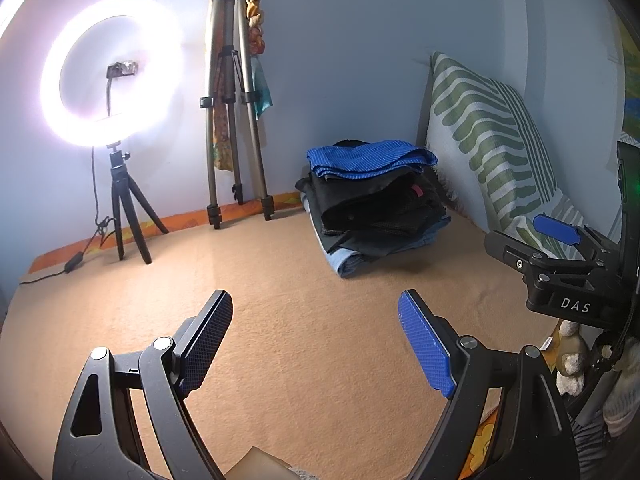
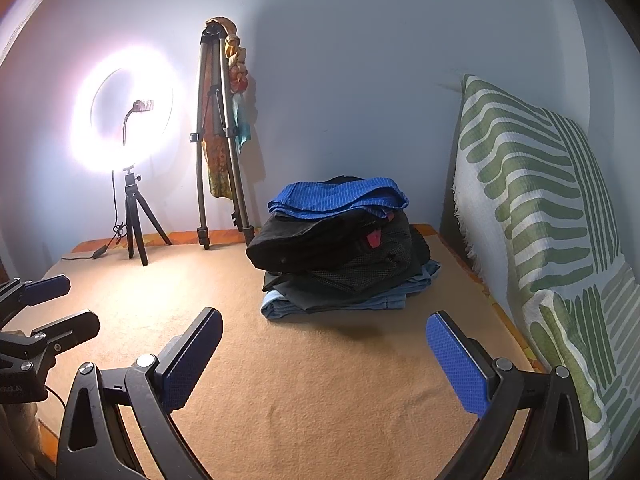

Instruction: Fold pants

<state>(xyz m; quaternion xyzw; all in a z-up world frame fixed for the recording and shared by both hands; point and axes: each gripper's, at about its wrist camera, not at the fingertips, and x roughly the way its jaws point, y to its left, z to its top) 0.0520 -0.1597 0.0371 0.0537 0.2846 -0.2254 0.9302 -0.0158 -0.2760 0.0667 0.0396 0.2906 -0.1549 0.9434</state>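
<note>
A stack of folded clothes (image 1: 376, 208) sits at the far right of the tan blanket (image 1: 280, 300), with a blue striped garment (image 1: 368, 160) on top, black pieces under it and light denim at the bottom. The stack also shows in the right wrist view (image 2: 340, 252). My left gripper (image 1: 316, 344) is open and empty, low over the blanket in front of the stack. My right gripper (image 2: 324, 364) is open and empty, close before the stack. The right gripper also shows in the left wrist view (image 1: 560, 244), and the left gripper at the left edge of the right wrist view (image 2: 40, 304).
A lit ring light (image 1: 112, 80) on a small black tripod (image 1: 124, 216) stands at the back left. A tall tripod (image 1: 232, 100) draped with cloth leans on the wall. A green-striped pillow (image 2: 540, 220) lines the right side. A cable (image 1: 72, 260) lies at back left.
</note>
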